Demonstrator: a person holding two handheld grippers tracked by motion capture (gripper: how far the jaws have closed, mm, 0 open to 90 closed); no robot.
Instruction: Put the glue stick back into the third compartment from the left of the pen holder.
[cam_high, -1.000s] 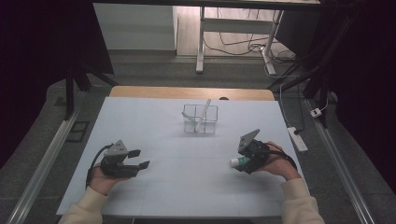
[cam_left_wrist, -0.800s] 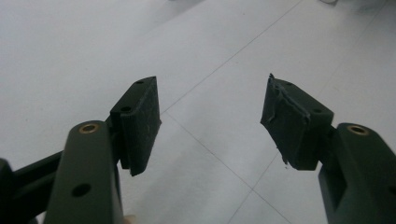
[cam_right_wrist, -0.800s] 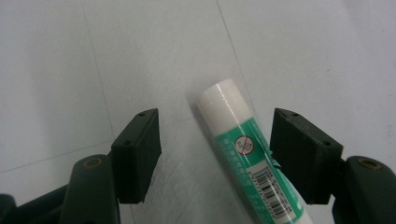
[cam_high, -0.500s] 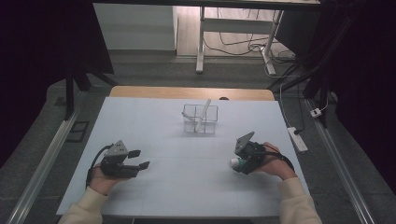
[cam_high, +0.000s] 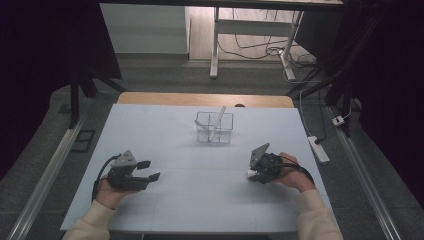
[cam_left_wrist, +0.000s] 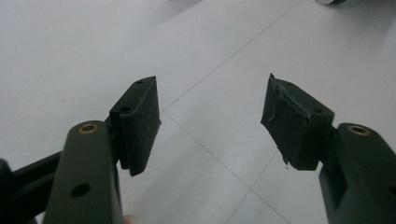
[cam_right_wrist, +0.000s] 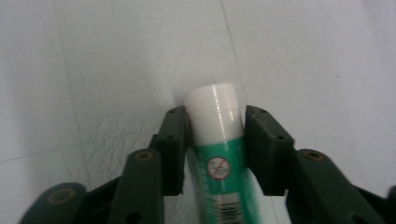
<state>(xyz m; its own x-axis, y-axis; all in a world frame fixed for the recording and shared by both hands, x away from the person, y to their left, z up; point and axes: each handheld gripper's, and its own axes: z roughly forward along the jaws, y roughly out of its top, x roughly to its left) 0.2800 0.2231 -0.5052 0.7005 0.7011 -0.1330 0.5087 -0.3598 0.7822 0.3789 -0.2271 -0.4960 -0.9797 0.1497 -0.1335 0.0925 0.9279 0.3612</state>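
Since the earlier frame the right gripper (cam_high: 256, 172) has dropped lower at the right of the high view, and its jaws have just been closing; they now clamp a glue stick (cam_right_wrist: 219, 154) lying low on the white table (cam_high: 165, 135). The left gripper (cam_high: 146, 170), lower left, hangs released, jaws apart over bare tabletop. A clear divided holder (cam_high: 214, 127) sits upper centre with a pale stick leaning in it. In the right gripper view the glue stick has a white cap and a green body bearing a round red prohibition sign and a barcode; its lettering is too blurred to read, and its lower end is cut off by the frame
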